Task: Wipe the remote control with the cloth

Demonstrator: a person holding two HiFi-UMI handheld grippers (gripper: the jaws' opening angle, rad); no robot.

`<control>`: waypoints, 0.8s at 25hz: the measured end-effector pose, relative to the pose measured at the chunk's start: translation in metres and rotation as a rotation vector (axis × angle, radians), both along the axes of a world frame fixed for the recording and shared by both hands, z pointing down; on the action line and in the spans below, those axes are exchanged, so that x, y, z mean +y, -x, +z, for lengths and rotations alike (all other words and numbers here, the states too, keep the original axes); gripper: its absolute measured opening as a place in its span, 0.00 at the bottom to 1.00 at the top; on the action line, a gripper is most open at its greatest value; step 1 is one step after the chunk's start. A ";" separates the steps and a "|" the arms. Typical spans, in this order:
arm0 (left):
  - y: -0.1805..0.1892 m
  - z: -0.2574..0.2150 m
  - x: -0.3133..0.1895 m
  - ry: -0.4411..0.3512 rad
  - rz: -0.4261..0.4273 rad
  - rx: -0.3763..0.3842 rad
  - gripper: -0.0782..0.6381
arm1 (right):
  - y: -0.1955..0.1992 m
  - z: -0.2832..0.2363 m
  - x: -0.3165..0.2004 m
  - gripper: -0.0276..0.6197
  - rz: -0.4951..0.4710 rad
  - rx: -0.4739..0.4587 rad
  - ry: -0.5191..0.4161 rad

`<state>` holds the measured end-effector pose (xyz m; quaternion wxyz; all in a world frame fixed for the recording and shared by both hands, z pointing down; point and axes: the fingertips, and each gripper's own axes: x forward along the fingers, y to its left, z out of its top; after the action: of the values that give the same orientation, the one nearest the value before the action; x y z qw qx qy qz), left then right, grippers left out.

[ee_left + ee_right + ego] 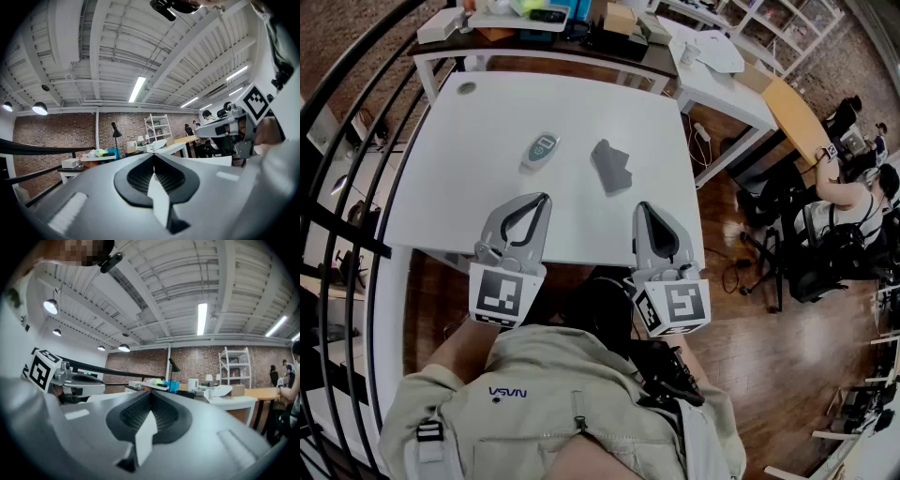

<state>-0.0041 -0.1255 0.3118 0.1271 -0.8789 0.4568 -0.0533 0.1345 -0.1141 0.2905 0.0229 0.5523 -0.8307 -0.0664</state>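
A small grey remote control [541, 150] with a teal screen lies on the white table [487, 112], left of centre. To its right a crumpled grey cloth [612, 166] rests on the same surface. My left gripper [546, 197] hovers over the table's near edge, shut and empty, a little below the remote. My right gripper [642, 205] is beside it, also shut with nothing held, just below the cloth. In the left gripper view the left gripper [153, 154] has its jaws meeting tip to tip; in the right gripper view the right gripper [151, 393] looks the same.
A dark desk [534, 42] cluttered with boxes stands behind the table. More white desks [722, 80] lie at the back right, where a person [853, 192] sits. A black railing [356, 159] runs along the left. Wooden floor lies to the right.
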 end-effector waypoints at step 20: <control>0.035 0.002 -0.130 0.118 -0.070 0.027 0.26 | -0.013 0.006 -0.126 0.05 -0.021 0.195 0.088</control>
<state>-0.0388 -0.2552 0.3135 0.0669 -0.8689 0.4850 -0.0725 0.1473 -0.2399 0.2963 0.1269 0.5329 -0.8324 -0.0835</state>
